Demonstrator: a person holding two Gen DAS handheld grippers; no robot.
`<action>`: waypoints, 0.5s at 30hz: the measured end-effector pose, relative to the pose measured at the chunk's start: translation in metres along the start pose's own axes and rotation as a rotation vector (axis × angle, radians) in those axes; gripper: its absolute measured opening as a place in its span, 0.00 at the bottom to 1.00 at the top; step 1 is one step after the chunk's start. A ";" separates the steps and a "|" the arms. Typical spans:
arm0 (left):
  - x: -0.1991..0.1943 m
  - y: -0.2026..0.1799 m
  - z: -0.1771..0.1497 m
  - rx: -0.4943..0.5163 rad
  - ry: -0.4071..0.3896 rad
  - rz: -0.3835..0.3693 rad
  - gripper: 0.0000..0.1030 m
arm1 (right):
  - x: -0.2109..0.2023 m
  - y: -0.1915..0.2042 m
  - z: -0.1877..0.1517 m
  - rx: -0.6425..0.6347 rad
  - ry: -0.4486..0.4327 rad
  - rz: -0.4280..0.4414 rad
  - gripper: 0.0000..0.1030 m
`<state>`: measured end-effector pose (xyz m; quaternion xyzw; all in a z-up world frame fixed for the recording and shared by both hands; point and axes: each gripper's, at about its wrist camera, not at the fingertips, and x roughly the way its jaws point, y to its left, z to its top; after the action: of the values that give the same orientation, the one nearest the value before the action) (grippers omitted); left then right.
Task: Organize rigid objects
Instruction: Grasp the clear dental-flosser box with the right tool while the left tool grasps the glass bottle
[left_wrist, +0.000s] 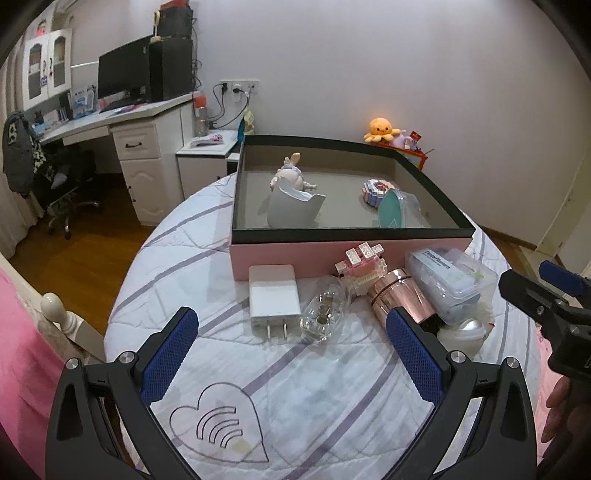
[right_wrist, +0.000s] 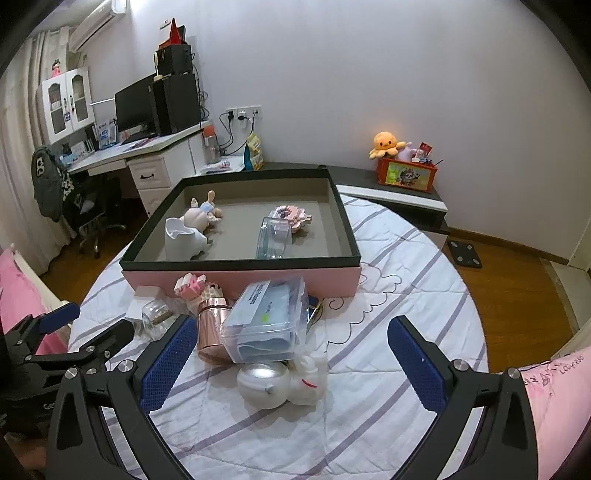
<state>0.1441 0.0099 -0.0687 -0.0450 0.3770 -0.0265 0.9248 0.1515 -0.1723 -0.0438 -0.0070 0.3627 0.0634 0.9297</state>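
A cluster of small items lies on the quilted bed (left_wrist: 295, 387) just in front of a shallow pink box (left_wrist: 295, 258) with a dark rim. From left to right in the left wrist view: a white charger (left_wrist: 273, 297), a clear glass bottle (left_wrist: 323, 312), a pink-and-white block toy (left_wrist: 360, 264), a rose-gold cylinder (left_wrist: 400, 299) and a clear plastic case (left_wrist: 448, 280), which leans on the cylinder. A white rounded gadget (right_wrist: 277, 380) lies nearest the camera in the right wrist view. Inside the box are a white cup (left_wrist: 293, 206), a doll (left_wrist: 291, 173), a second block piece (left_wrist: 375, 190) and a clear container with a teal lid (left_wrist: 399, 208). The left gripper (left_wrist: 291, 354) and right gripper (right_wrist: 291, 362) both hover above the bed, jaws spread wide and holding nothing. A white desk (left_wrist: 110, 122) stands beyond.
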 end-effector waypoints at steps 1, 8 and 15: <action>0.002 -0.001 0.001 0.002 0.000 -0.001 1.00 | 0.003 0.000 0.000 0.000 0.007 0.002 1.00; 0.025 -0.004 0.001 0.025 0.030 -0.036 0.97 | 0.029 0.003 0.000 -0.007 0.068 0.038 1.00; 0.048 -0.009 0.001 0.051 0.062 -0.071 0.82 | 0.051 0.002 -0.002 -0.016 0.114 0.088 1.00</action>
<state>0.1790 -0.0033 -0.1010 -0.0342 0.4030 -0.0704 0.9119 0.1870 -0.1651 -0.0801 -0.0023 0.4146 0.1066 0.9038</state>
